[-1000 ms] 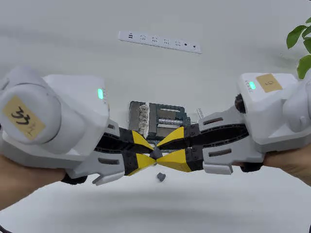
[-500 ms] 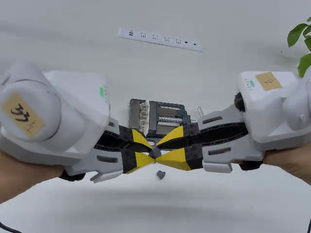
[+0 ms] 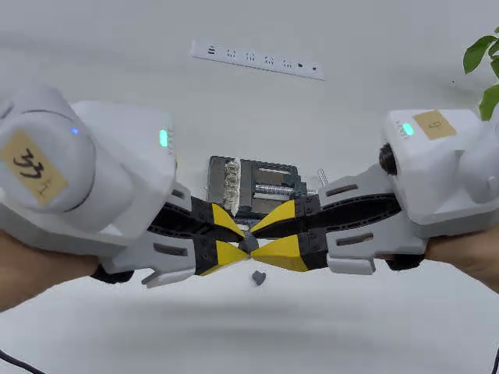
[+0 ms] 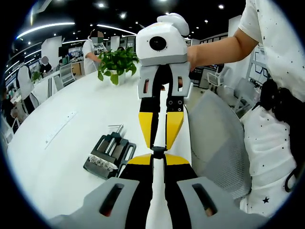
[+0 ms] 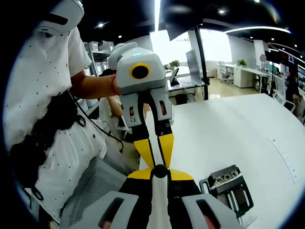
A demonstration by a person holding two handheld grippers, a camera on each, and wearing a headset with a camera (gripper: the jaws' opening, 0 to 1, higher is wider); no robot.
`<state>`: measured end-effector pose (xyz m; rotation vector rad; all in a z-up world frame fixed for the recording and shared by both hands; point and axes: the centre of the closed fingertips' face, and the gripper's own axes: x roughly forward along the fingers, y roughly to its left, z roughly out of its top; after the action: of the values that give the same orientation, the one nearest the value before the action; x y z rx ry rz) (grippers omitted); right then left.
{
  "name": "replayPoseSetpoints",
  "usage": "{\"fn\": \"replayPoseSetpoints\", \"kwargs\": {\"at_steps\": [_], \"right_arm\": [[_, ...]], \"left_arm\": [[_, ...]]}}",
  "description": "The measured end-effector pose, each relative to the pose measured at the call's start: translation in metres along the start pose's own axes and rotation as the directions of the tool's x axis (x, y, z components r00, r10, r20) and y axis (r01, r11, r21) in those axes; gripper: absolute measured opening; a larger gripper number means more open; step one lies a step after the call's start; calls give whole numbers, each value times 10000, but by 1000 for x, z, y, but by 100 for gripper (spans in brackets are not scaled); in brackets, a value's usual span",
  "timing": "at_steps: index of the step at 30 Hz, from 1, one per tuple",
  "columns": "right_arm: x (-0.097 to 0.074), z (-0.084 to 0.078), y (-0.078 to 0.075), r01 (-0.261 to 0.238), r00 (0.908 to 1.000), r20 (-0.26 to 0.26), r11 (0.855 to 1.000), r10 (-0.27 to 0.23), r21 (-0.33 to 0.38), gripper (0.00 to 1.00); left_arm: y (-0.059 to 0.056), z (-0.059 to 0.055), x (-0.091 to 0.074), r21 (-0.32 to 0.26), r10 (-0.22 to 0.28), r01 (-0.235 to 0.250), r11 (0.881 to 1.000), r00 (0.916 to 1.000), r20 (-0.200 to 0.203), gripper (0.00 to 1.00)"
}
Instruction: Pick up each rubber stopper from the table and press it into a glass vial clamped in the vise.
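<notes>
Pinching small dark-grey stopper, left gripper, right gripper, tip-to-tip

A broad white counter carries a white power strip near its far side, with a green potted plant towards one end. A grey mesh chair stands just beside the counter's edge. Overhead, a dark ceiling holds strip lights and small spots. Bright windows glow beyond white desks with chairs
</notes>
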<state>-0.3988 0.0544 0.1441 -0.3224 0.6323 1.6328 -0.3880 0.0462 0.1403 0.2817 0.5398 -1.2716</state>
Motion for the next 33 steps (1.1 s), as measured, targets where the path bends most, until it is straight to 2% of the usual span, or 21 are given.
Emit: {"fn": "replayPoseSetpoints", "kwargs": {"at_steps": [13,24,28,31,33], "right_arm": [[1,-3,0,11,9998,-185,10000,-11,-26,5],[2,-3,-2,9,9994,-334,9999,-4,140,5],[2,-3,-4,29,9993,-373,9998,-22,193,5],[2,-2,-5,-10,9990,-447,9998,18,176,5],[2,-1,-5,-26,9989,-474,9998,35,179,5]], "left_arm": [[-1,-2,1,-17,16,-16,10000,10000,97,4],[0,-3,1,227,115,-127,9997,9987,504,5],[0,-3,0,155,91,-101,9998,9977,668,9],[0,1,-1,2,127,-127,9999,9951,980,12],[1,1,-2,34,212,-217,9998,9947,1011,14]]}}
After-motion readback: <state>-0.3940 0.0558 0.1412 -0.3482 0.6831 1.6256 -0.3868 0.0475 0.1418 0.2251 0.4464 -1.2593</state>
